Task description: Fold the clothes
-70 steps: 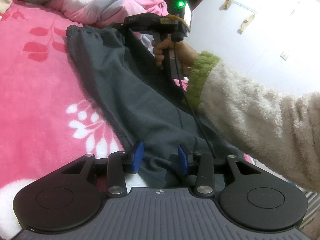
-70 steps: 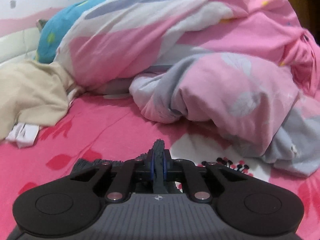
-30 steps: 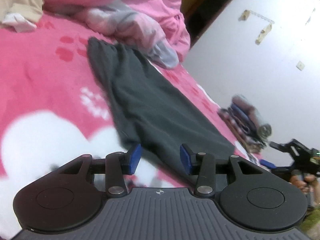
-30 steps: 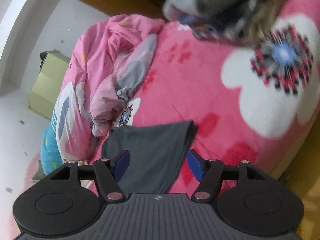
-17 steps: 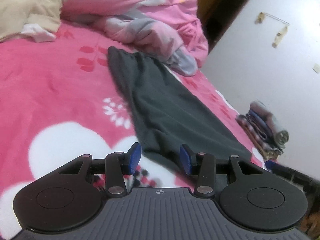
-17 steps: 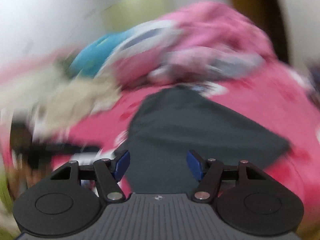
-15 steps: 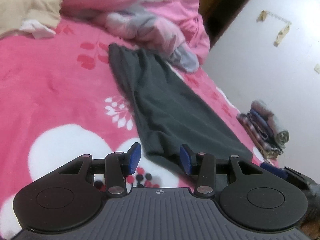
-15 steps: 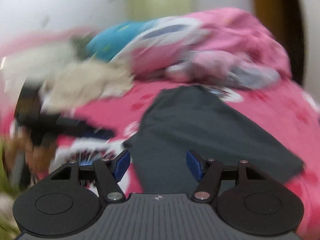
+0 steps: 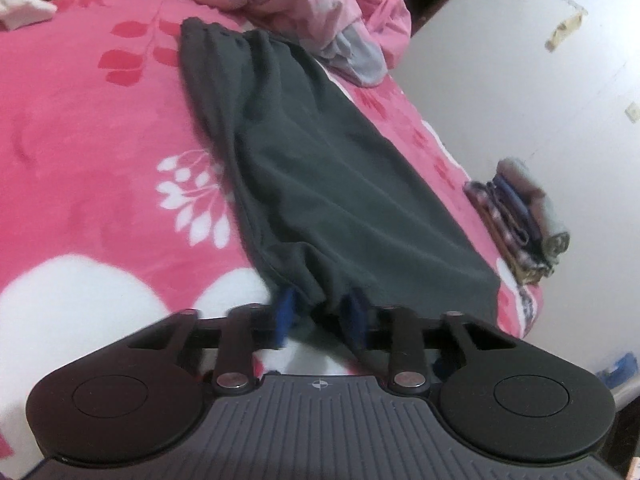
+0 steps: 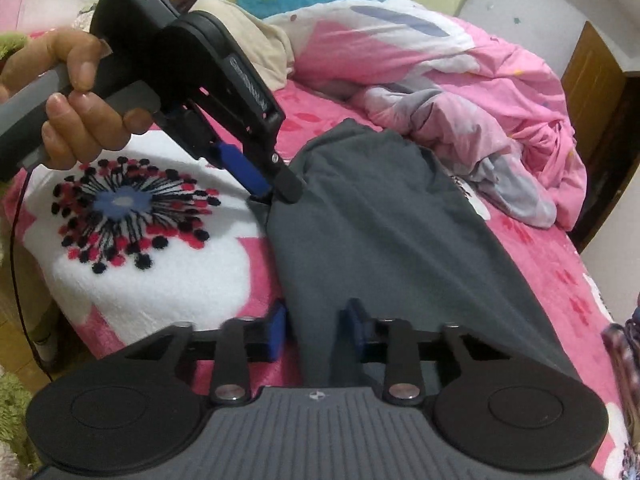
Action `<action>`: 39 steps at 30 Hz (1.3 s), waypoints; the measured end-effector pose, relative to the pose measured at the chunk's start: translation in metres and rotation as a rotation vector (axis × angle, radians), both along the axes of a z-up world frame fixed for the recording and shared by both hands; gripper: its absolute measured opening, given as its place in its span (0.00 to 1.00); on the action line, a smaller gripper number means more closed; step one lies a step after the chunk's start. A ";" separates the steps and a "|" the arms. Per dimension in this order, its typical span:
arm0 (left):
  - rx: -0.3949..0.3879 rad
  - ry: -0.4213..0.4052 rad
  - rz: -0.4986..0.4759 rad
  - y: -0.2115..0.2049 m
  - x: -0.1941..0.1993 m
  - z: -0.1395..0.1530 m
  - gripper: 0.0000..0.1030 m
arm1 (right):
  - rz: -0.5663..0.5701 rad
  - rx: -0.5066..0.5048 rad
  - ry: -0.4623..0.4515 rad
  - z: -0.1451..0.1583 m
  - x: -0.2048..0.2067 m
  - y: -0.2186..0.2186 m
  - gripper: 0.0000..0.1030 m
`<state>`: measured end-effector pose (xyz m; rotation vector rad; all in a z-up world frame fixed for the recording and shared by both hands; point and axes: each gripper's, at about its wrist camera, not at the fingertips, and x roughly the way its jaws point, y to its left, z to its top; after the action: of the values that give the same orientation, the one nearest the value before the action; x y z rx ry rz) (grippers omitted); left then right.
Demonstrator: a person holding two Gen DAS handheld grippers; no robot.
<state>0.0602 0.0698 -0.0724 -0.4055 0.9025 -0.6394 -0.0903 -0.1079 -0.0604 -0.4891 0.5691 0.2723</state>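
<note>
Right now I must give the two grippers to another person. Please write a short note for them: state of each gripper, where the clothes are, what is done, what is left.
Left gripper: jaws closing on the near corner of the dark grey trousers, cloth bunched between the pads.
Right gripper: jaws closing on the other near corner, cloth between them.
Trousers: lying flat and lengthwise on the pink blanket, far end near the rumpled quilt.
Done: legs appear laid one over the other; a folded stack sits at the bed edge.
Left: probably carry the near end to the far end, then fold again.
</note>
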 end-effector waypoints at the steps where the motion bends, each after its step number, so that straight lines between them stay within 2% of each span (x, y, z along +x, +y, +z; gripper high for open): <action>1: 0.000 -0.002 0.000 -0.001 0.000 0.001 0.07 | -0.002 0.002 -0.006 0.001 0.000 -0.001 0.11; 5: -0.025 -0.020 0.001 -0.002 0.001 0.016 0.04 | -0.026 0.099 -0.024 0.016 -0.002 -0.014 0.07; 7: -0.040 -0.031 -0.003 -0.005 0.003 0.027 0.04 | -0.039 0.190 -0.014 0.025 0.000 -0.027 0.06; 11: -0.056 -0.042 -0.037 -0.020 0.020 0.042 0.04 | -0.093 0.465 0.055 0.036 0.015 -0.068 0.06; 16: -0.026 -0.040 -0.087 -0.048 0.045 0.038 0.05 | -0.178 0.787 0.167 0.021 0.036 -0.120 0.06; 17: -0.025 -0.049 -0.085 -0.051 0.048 0.036 0.06 | -0.198 0.849 0.194 0.016 0.040 -0.131 0.06; 21: -0.068 -0.074 -0.077 -0.054 0.054 0.029 0.26 | -0.292 1.063 0.291 -0.010 0.052 -0.165 0.06; 24: -0.086 -0.057 -0.086 -0.055 0.058 0.023 0.28 | -0.327 1.202 0.337 -0.023 0.055 -0.183 0.07; 26: -0.079 -0.036 -0.075 -0.055 0.061 0.020 0.28 | -0.327 1.211 0.308 -0.018 0.049 -0.187 0.12; 29: -0.101 -0.023 -0.059 -0.052 0.064 0.018 0.28 | -0.330 1.097 0.189 0.003 0.033 -0.183 0.43; 31: -0.110 -0.021 -0.054 -0.049 0.064 0.018 0.28 | -0.299 1.016 0.101 0.019 0.020 -0.175 0.44; 34: -0.112 -0.026 -0.048 -0.047 0.064 0.019 0.28 | -0.162 0.900 0.035 0.038 -0.001 -0.153 0.44; 37: -0.119 -0.024 -0.042 -0.044 0.065 0.018 0.28 | -0.008 0.684 0.009 0.047 -0.015 -0.111 0.44; 39: -0.123 -0.020 -0.038 -0.043 0.065 0.016 0.28 | 0.050 0.512 0.007 0.042 -0.017 -0.079 0.43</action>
<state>0.1247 0.0270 -0.0562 -0.4922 0.8561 -0.7347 -0.1072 -0.1870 -0.0183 -0.0073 0.4718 0.4518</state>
